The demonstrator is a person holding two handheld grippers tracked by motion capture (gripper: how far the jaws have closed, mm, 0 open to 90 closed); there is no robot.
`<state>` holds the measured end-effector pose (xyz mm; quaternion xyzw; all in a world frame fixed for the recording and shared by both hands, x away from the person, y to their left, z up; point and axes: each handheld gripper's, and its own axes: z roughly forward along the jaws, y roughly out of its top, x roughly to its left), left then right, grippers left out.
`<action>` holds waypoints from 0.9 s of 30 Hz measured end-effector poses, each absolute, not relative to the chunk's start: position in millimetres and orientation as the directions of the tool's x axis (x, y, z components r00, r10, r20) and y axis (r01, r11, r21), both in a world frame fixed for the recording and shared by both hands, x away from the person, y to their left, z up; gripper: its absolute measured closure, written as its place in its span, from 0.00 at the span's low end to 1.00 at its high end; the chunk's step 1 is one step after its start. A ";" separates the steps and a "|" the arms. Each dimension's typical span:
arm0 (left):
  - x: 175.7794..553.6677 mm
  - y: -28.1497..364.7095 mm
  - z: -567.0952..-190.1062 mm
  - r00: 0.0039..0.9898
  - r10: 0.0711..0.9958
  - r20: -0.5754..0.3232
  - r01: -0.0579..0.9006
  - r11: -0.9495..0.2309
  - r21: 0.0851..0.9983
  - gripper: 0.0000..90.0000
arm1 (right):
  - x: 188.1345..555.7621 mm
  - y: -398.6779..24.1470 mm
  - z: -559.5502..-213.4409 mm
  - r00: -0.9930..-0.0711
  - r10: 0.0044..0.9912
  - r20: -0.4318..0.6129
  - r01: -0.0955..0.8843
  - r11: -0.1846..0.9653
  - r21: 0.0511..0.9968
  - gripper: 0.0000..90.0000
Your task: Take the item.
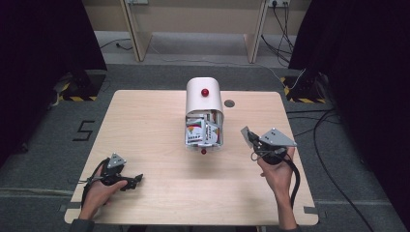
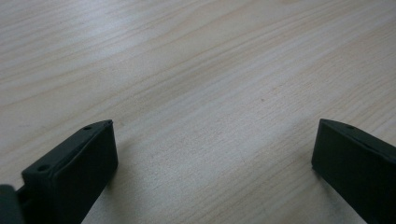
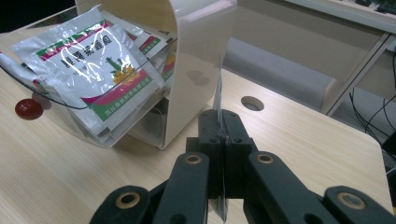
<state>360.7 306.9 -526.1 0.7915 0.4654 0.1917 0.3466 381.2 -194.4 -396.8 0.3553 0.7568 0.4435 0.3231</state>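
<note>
A cream dispenser box [image 1: 204, 99] sits at the middle of the wooden table [image 1: 145, 121], its long axis running away from the person, its open clear front facing them and stuffed with printed packets [image 3: 100, 70]. The right gripper [image 1: 254, 140], just right of the box, is clenched on a thin packet [image 3: 219, 121] held edge-on and upright. The left gripper [image 1: 138, 179] rests near the front left corner, jaws spread wide over bare wood.
</note>
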 end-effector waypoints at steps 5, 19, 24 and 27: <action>360.8 306.9 -526.1 0.493 0.870 -0.019 0.604 -0.326 0.727 0.00 | 381.6 -196.2 -401.6 -0.545 0.821 -0.170 0.255 0.356 0.899 0.99; 360.8 306.9 -526.1 0.494 0.869 -0.020 0.604 -0.326 0.727 0.00 | 392.2 -195.4 -425.8 -0.562 0.813 -0.152 0.310 0.377 0.873 0.99; 360.8 306.9 -526.1 0.494 0.869 -0.020 0.604 -0.326 0.727 0.00 | 395.0 -195.2 -430.9 -0.564 0.812 -0.149 0.319 0.380 0.868 0.99; 360.7 307.0 -526.0 0.494 0.869 -0.019 0.605 -0.328 0.726 0.00 | 396.5 -195.4 -433.9 -0.564 0.814 -0.142 0.327 0.378 0.866 0.99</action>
